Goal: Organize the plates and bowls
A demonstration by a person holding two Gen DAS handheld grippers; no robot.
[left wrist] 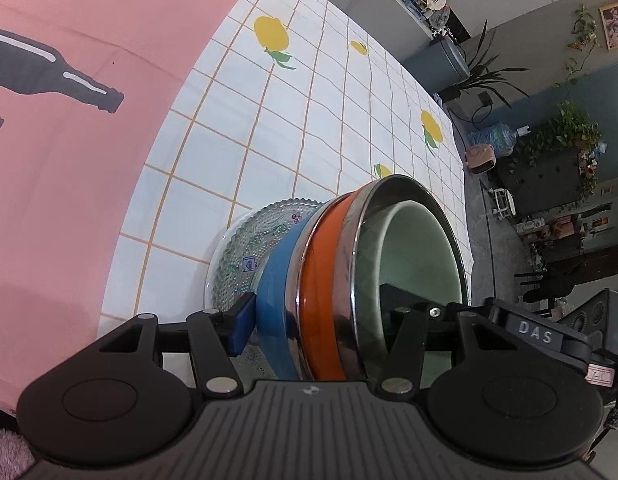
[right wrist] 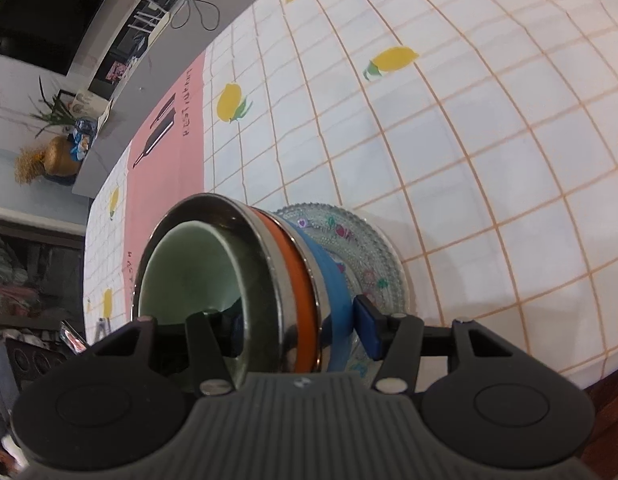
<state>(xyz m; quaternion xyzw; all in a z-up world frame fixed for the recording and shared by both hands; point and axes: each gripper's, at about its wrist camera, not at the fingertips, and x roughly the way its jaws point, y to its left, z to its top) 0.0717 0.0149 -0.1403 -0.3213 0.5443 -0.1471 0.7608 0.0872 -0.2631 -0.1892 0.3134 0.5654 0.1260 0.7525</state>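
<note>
Lemon-print tablecloth, and we've got a bowl stack on a glass plate.
Our left gripper and right gripper each straddle the stack's wall, half-open; whether they clamp, we can't tell.

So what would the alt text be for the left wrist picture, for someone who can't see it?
A stack of nested bowls on a patterned glass plate, gripped across its wall by the left gripper, over a lemon-print grid tablecloth beside a pink mat.
</note>
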